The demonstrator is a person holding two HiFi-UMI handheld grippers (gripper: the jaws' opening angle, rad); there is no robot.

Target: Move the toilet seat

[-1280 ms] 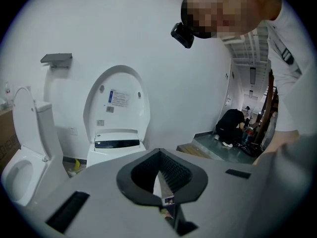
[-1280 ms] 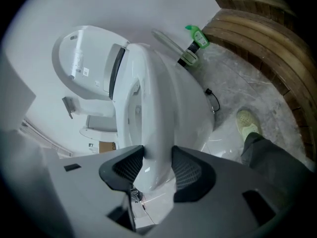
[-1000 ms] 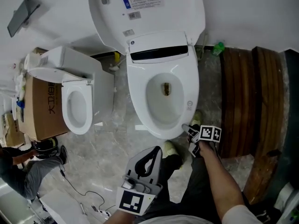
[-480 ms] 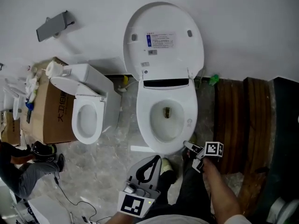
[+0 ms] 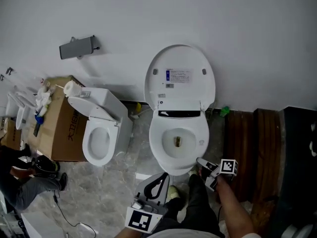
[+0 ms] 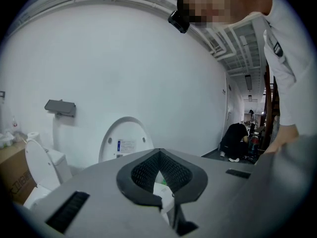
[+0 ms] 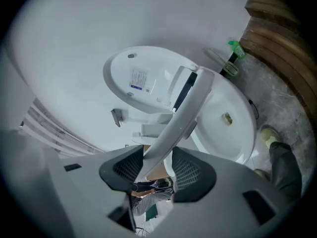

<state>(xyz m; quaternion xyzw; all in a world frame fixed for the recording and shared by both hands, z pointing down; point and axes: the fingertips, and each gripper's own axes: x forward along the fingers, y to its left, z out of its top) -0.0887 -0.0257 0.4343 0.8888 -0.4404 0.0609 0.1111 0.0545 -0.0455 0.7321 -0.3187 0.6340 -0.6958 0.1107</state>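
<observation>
A white toilet [image 5: 171, 155] stands against the wall with its lid [image 5: 179, 78] raised. My right gripper [image 5: 203, 164] is at the front right of the bowl. In the right gripper view the toilet seat [image 7: 187, 110] runs edge-on between the two pads, tilted up off the bowl [image 7: 233, 128]. That right gripper [image 7: 157, 155] is closed on the seat's front edge, and its jaws are easing open slightly. My left gripper [image 5: 159, 178] hangs low in front of the toilet, over the person's legs. The left gripper [image 6: 159, 155] holds nothing, its tips touching.
A second, smaller toilet [image 5: 101, 133] and a cardboard box [image 5: 59, 128] stand to the left. Dark wooden planks [image 5: 252, 148] lie on the floor to the right, with a green bottle [image 5: 225, 111] by the wall. A person [image 5: 25, 180] crouches at far left.
The head view has pulled back and up, so the toilet looks smaller and more wall shows. The right gripper stays at the bowl's front right; the left stays low.
</observation>
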